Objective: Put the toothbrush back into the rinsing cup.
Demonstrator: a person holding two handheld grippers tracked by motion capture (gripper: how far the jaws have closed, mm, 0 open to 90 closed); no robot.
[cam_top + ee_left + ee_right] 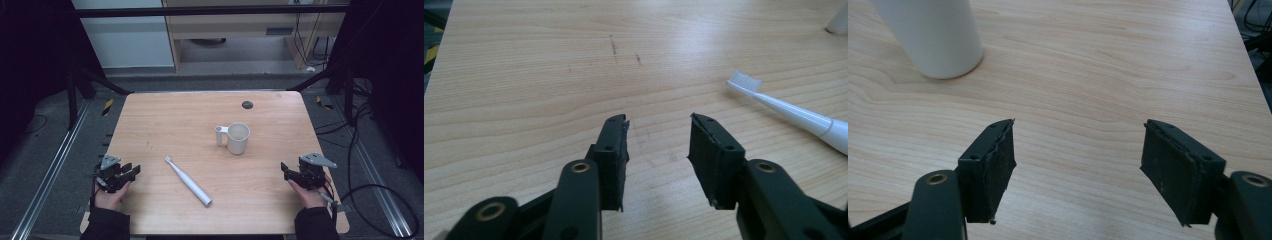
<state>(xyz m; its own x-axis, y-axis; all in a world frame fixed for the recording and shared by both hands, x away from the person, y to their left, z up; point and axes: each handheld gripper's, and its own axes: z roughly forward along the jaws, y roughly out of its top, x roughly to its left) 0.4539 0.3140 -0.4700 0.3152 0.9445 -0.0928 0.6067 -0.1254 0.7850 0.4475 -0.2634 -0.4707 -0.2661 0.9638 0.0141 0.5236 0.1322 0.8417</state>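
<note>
On the bench, the toothbrush [188,181] lies with its long axis from 11 to 5 o'clock, nearer the empty, half-open left claw [131,171] than the wide-open, empty right claw [286,169].

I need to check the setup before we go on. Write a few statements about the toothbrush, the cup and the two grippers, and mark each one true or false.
1. The toothbrush lies flat on the table. True.
2. The cup lies tipped on its side. False: it stands upright with its mouth up.
3. The left gripper holds the toothbrush. False: its jaws are open with nothing between them, and the toothbrush lies apart from it.
4. The right gripper is open and holds nothing. True.
5. The toothbrush stands inside the cup. False: it lies on the table, apart from the cup.
</note>
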